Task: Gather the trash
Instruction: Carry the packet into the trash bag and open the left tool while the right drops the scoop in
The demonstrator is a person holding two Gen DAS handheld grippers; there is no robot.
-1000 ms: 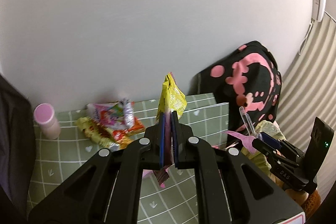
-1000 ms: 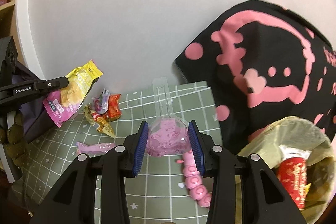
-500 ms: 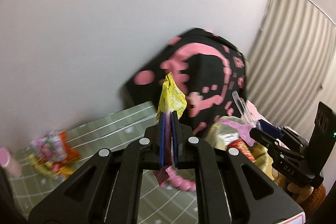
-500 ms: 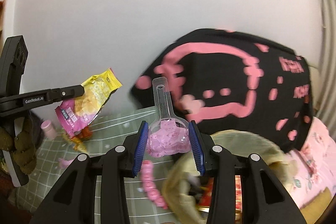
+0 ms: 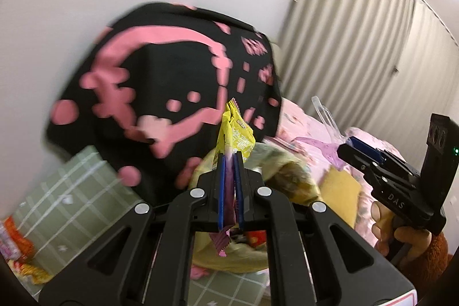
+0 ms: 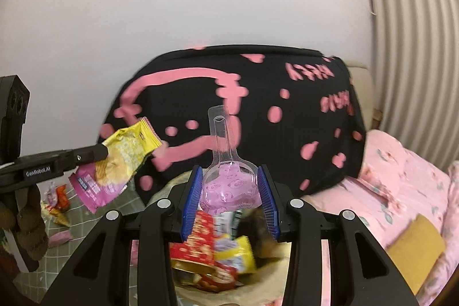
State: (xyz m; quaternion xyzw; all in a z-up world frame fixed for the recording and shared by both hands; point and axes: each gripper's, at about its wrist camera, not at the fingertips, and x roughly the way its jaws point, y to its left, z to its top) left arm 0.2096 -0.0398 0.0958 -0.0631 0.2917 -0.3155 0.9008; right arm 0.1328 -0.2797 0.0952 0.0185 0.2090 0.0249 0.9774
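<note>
Both grippers over yellow trash bag [image 6: 287, 274]. Left gripper [image 5: 229, 162] fingers pinching snack wrapper [image 5: 236, 134]. Right gripper [image 6: 229, 182] fingers clamped on clear plastic scoop [image 6: 228, 177]. More wrappers [image 6: 57, 202] on worktop [image 5: 80, 200].

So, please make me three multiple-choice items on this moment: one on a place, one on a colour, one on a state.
1. Where does the trash bag lie in the right wrist view?
A. below the right tool
B. on the pink bedding
C. hung on the curtain

2. What colours has the snack wrapper held by the left tool?
A. blue and white
B. yellow and pink
C. all green

3. How does the right tool stand?
A. empty and wide open
B. shut on nothing
C. shut on the clear plastic scoop

Answers: 1 A, the open bag with wrappers shows under its fingers; 2 B, yellow top, pink bottom; 3 C, both blue pads press the scoop's bowl.
</note>
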